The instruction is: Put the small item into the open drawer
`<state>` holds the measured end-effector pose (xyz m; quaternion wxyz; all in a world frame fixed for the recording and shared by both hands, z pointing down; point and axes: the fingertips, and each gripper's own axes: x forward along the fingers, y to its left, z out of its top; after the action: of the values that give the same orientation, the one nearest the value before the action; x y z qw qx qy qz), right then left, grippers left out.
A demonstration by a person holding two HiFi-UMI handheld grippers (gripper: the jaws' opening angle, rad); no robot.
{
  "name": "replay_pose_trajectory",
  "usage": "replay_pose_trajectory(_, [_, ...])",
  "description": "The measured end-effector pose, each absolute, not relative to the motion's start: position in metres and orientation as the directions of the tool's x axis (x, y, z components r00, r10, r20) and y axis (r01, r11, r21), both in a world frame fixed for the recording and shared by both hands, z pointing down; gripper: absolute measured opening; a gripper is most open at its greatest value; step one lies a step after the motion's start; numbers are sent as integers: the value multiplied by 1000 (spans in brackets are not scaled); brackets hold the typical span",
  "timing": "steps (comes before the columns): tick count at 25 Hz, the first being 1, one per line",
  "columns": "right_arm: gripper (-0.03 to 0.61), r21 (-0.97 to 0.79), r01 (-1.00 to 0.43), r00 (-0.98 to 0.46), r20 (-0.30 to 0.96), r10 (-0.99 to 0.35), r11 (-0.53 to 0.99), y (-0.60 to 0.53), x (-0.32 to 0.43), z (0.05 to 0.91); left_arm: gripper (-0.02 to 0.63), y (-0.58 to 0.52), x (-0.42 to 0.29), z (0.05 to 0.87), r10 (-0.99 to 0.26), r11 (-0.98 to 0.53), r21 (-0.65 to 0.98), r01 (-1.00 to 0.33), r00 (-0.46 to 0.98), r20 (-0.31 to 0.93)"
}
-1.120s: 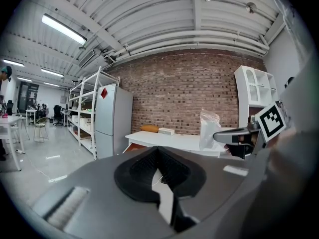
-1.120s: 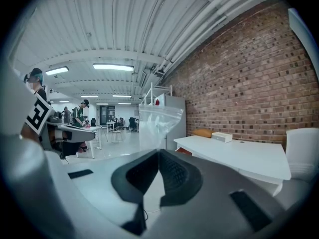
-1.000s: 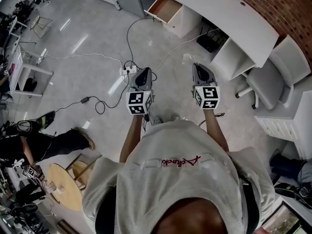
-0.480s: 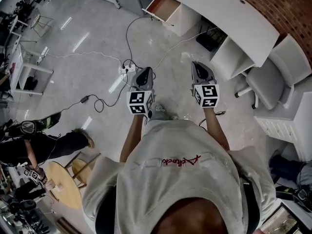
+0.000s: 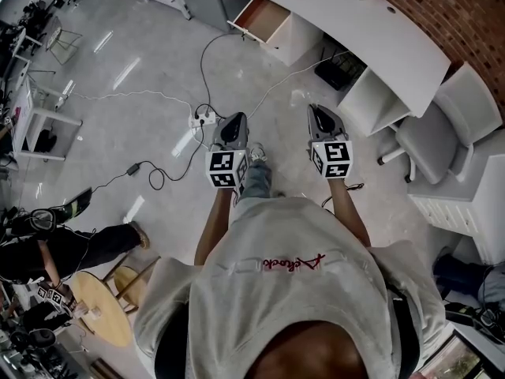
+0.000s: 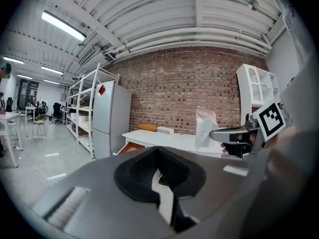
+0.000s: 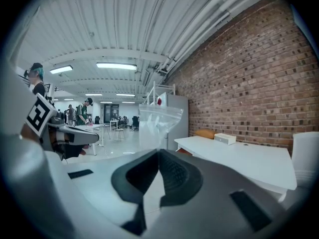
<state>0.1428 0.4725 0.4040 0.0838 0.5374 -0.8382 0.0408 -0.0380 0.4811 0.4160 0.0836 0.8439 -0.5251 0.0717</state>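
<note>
A clear plastic zip bag (image 7: 159, 126) stands up from my right gripper (image 7: 159, 171), whose jaws are shut on its lower edge. The left gripper view shows the same bag (image 6: 205, 128) at the right gripper's tip. In the head view my right gripper (image 5: 323, 115) and left gripper (image 5: 233, 121) are held side by side at chest height over the floor. My left gripper (image 6: 158, 171) is shut with nothing in it. The open drawer (image 5: 264, 18), wood-brown inside, sticks out of the white desk (image 5: 371, 30) well ahead; it is also the drawer (image 6: 130, 146) seen in the left gripper view.
Cables and a power strip (image 5: 201, 119) lie on the floor ahead of my left gripper. A grey office chair (image 5: 430, 136) stands at the desk's right end. A seated person (image 5: 71, 243) and a round wooden table (image 5: 102, 310) are at the lower left.
The person carrying the grippers has stepped forward; a foot now shows between the arms. Both grippers keep their pose, and the bag stays held.
</note>
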Motion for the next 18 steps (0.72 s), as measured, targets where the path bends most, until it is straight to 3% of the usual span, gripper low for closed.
replay_pose_trajectory(18, [12, 83, -906, -385, 244, -890, 415, 313, 94, 401, 8, 306, -73, 416, -857, -463, 119, -878, 478, 192])
